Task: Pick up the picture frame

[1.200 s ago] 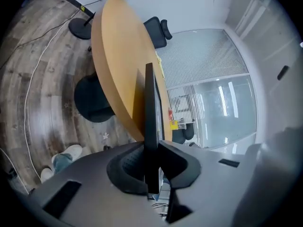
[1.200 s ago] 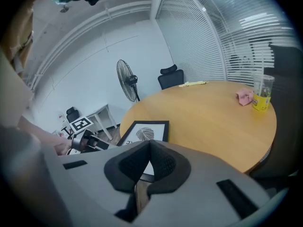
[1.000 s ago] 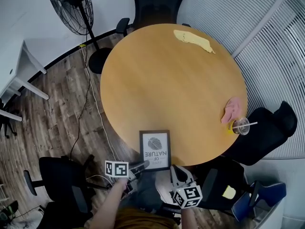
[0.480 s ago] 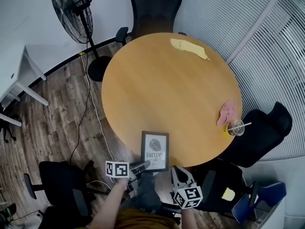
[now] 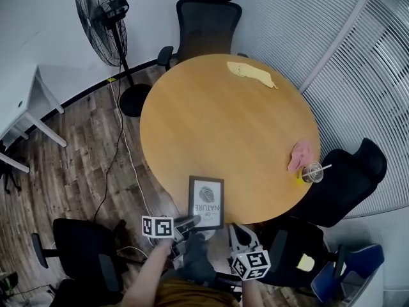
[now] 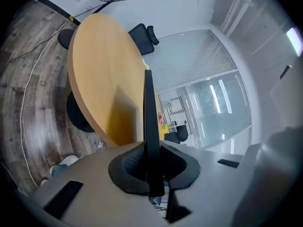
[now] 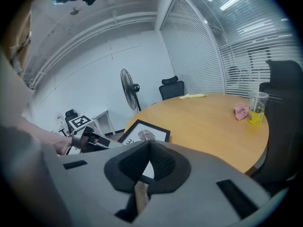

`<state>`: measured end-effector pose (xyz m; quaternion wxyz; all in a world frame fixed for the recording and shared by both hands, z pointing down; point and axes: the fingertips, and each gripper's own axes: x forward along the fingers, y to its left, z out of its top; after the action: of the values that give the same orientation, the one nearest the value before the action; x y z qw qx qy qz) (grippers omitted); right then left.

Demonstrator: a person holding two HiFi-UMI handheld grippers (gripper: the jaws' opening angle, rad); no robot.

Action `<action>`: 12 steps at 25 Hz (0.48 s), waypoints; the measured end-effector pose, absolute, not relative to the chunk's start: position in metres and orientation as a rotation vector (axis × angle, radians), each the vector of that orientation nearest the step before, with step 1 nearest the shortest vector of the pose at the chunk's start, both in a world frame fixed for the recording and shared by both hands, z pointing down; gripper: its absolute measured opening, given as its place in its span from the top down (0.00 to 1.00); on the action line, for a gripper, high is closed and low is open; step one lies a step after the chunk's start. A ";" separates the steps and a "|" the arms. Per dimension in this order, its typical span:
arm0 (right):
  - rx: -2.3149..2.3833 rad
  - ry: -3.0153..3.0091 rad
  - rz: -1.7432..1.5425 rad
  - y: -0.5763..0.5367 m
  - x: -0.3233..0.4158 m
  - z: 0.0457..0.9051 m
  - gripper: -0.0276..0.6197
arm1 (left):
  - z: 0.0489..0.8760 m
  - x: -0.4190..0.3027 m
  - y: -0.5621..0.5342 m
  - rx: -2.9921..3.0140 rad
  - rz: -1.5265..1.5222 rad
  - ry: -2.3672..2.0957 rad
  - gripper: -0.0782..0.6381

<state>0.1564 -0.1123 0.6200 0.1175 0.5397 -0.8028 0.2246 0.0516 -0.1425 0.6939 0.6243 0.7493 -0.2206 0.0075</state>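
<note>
The picture frame (image 5: 206,201) is black, with a white print under glass. It lies over the near edge of the round wooden table (image 5: 223,123). My left gripper (image 5: 192,221) is shut on its near edge. In the left gripper view the frame (image 6: 149,112) runs edge-on out of the pads and stands a little above the table (image 6: 97,74), with its shadow on the wood. My right gripper (image 5: 238,231) hangs just right of the frame's near corner, apart from it, with its pads together on nothing. From there the frame (image 7: 144,135) shows face up, ahead and to the left.
A yellow cloth (image 5: 251,73) lies at the far side of the table. A pink cloth (image 5: 300,155) and a plastic cup with a straw (image 5: 311,173) are at its right edge. Black office chairs (image 5: 206,18) (image 5: 348,178), a standing fan (image 5: 102,18) and floor cables surround the table.
The frame and both grippers have risen together. The table looks smaller and farther below than a second ago. The left gripper keeps its hold on the frame.
</note>
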 end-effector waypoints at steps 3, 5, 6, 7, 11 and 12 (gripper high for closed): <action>1.589 -2.352 0.654 -0.111 0.151 0.615 0.94 | 0.690 0.047 -0.142 1.732 0.026 -0.525 0.81; 1.593 -2.360 0.648 -0.110 0.147 0.611 0.94 | 0.685 0.043 -0.143 1.740 0.025 -0.536 0.81; 1.595 -2.365 0.643 -0.110 0.147 0.610 0.94 | 0.683 0.042 -0.144 1.745 0.023 -0.545 0.81; 1.598 -2.369 0.639 -0.109 0.146 0.608 0.94 | 0.680 0.041 -0.145 1.752 0.021 -0.555 0.81; 1.616 -2.375 0.626 -0.107 0.147 0.599 0.94 | 0.670 0.038 -0.148 1.793 0.041 -0.586 0.81; 1.621 -2.377 0.625 -0.106 0.146 0.597 0.94 | 0.668 0.037 -0.148 1.802 0.044 -0.593 0.81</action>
<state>0.1464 -0.1064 0.5975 0.0987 0.5479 -0.8034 0.2112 0.0369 -0.1483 0.6677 0.5828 0.7717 -0.2540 0.0190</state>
